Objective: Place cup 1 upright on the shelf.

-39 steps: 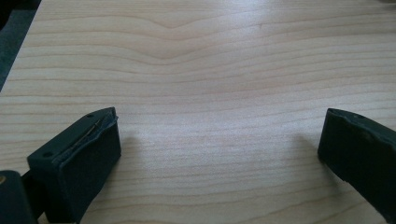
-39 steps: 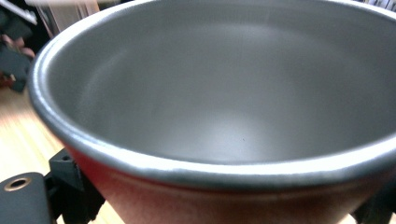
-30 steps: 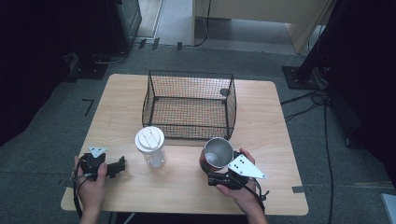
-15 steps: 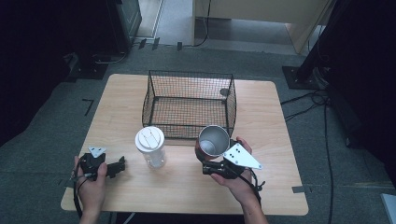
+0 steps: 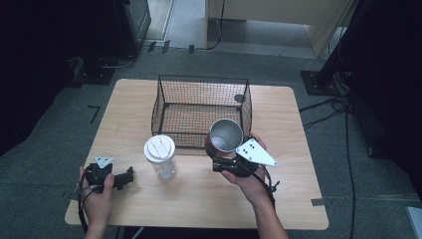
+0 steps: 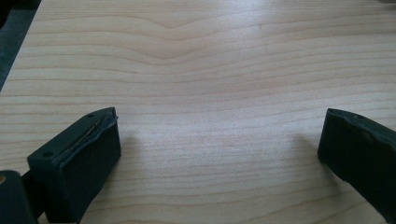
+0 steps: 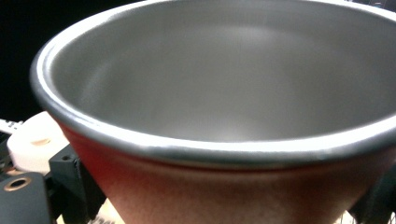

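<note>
I am gripping the red steel cup [image 5: 225,136] in my right hand-held gripper [image 5: 222,162], beside the wire basket [image 5: 201,110]. My left hand-held gripper [image 5: 125,178] is resting wide open on the tabletop [image 5: 199,199].

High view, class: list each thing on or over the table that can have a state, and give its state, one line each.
Metal cup: held off the table, open, empty inside.
Plastic cup: upright, lid on.
Wire basket: upright, open top.
Left gripper: open, nothing between its jaws.
Right gripper: shut on metal cup.
</note>
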The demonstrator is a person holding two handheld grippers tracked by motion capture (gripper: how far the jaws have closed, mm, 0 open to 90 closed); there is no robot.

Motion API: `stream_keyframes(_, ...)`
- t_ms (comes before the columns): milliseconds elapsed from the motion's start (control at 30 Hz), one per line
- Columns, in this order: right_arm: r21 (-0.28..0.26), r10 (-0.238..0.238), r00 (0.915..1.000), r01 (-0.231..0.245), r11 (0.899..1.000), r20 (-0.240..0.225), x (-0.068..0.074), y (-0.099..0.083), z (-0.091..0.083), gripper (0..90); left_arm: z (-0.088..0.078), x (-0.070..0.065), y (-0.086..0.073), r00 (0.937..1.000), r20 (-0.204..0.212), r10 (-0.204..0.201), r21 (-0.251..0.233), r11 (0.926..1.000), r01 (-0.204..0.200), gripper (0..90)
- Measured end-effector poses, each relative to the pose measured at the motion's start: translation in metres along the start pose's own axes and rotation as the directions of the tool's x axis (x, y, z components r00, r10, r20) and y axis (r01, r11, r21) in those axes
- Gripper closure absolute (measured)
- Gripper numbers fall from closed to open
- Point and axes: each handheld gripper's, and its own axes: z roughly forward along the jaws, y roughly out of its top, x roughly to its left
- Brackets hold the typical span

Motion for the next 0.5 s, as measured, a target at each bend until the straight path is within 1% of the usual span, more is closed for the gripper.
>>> stream_keyframes(33, -0.001, -0.001, 1.0, 0.001, 1.0, 0.001, -0.002, 0.004, 0.005, 7.4, 0.0, 0.0, 0.0, 1.0, 0.0, 0.0, 0.0, 1.0, 0.0, 0.0)
stream_keyframes(67, -0.001, -0.001, 1.0, 0.001, 1.0, 0.001, -0.002, 0.004, 0.005, 7.4, 0.0, 0.0, 0.0, 1.0, 0.0, 0.0, 0.0, 1.0, 0.0, 0.0)
stream_keyframes(333, -0.008, -0.003, 0.9997, 0.003, 1.0, 0.023, -0.009, 0.019, 0.029, 7.4, 0.0, 0.0, 0.0, 1.0, 0.0, 0.0, 0.0, 1.0, 0.0, 0.0)
stream_keyframes(367, -0.008, -0.003, 0.9997, 0.003, 1.0, 0.023, -0.009, 0.019, 0.029, 7.4, 0.0, 0.0, 0.0, 1.0, 0.001, 0.0, -0.001, 1.0, 0.0, 0.0)
stream_keyframes(400, -0.005, -0.013, 0.999, 0.014, 1.0, 0.044, -0.011, 0.023, 0.037, 7.4, 0.0, 0.0, 0.0, 1.0, 0.001, 0.0, -0.001, 1.0, 0.0, 0.0)
stream_keyframes(500, 0.0, -0.017, 0.9982, 0.017, 1.0, 0.057, -0.012, 0.025, 0.044, 7.5, 0.0, 0.0, 0.0, 1.0, 0.0, 0.0, 0.001, 1.0, 0.0, 0.0)
